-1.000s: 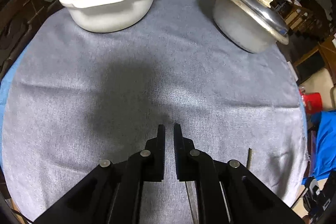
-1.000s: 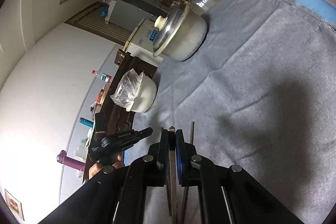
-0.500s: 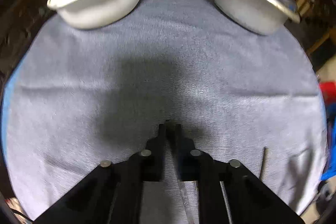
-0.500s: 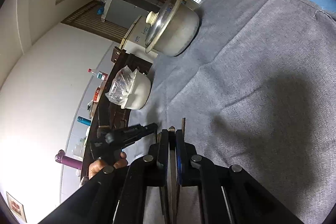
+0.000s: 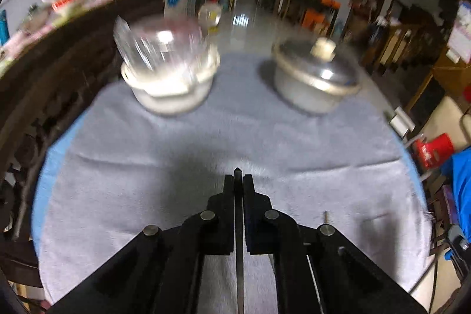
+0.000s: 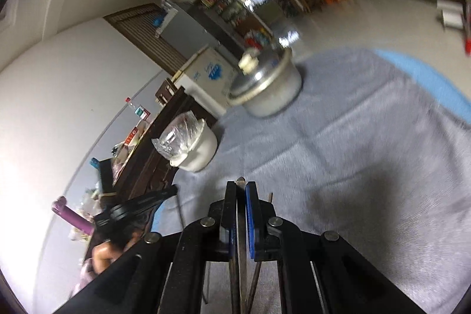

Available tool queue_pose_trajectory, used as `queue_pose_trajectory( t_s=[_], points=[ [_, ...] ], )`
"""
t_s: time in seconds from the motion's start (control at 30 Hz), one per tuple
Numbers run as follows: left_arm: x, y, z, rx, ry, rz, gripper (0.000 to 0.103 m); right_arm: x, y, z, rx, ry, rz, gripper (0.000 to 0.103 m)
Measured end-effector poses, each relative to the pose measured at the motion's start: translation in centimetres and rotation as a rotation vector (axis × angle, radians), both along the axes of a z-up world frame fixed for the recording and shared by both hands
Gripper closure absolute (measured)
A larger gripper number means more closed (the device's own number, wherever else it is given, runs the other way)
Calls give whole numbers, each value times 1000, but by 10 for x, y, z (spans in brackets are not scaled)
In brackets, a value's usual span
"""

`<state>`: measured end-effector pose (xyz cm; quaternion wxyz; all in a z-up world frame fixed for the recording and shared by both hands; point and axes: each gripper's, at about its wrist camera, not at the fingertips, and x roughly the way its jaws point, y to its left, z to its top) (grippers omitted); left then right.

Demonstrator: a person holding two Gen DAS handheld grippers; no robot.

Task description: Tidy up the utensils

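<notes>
Whereas a second ago the left hand-held gripper (image 5: 238,181) stood slightly parted and empty low over the grey cloth (image 5: 182,143), it is now clenched on a thin flat metal utensil (image 5: 239,225) and has lifted, so the lidded metal pot (image 5: 316,84) and the white bowl (image 5: 170,90) with its plastic bag sit lower in its view. Right hand-held gripper (image 6: 241,187): clamped throughout on a second thin metal utensil (image 6: 242,228), also raised; view blurred by motion.

Judgement: both pieces are picked up; the carry to wherever they belong comes next.

Orientation: each utensil's long axis runs along its gripper's fingers, pointed tip just proud of the fingertips. The left one aims toward the gap between bowl and pot; the right one toward the bowl side of the pot. Type of utensil: cannot tell.

A thin rod (image 5: 325,218) lies on the cloth of the counter, on the near side of the pot.
</notes>
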<state>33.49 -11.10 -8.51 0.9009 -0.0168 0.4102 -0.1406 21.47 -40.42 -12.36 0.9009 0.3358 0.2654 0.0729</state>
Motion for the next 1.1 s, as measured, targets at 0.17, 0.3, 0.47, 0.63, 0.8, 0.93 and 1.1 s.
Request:
queue_pose_trajectory(
  t_s=[0.17,0.3,0.47,0.63,0.8,0.93,1.1],
  points=[
    [-43,18,39,-58,-131,-9,98,-33,23,25,-108,-55,-61,96],
    [-90,32,61,-71,-255,-11,98,-65,41,42,-195,-111,-128,96],
    [-142,50,73,-97,-377,1,98,-98,57,53,-254,-151,-201,96],
    [-166,64,79,-136,-404,14,98,-120,64,63,-273,-170,-253,96],
    [-181,71,86,-166,-428,18,98,-139,71,78,-290,-206,-293,96],
    [-187,76,93,-194,-442,21,98,-154,76,90,-301,-240,-312,96],
    [-200,78,103,-218,-464,15,98,-164,80,106,-298,-277,-321,96]
  ],
)
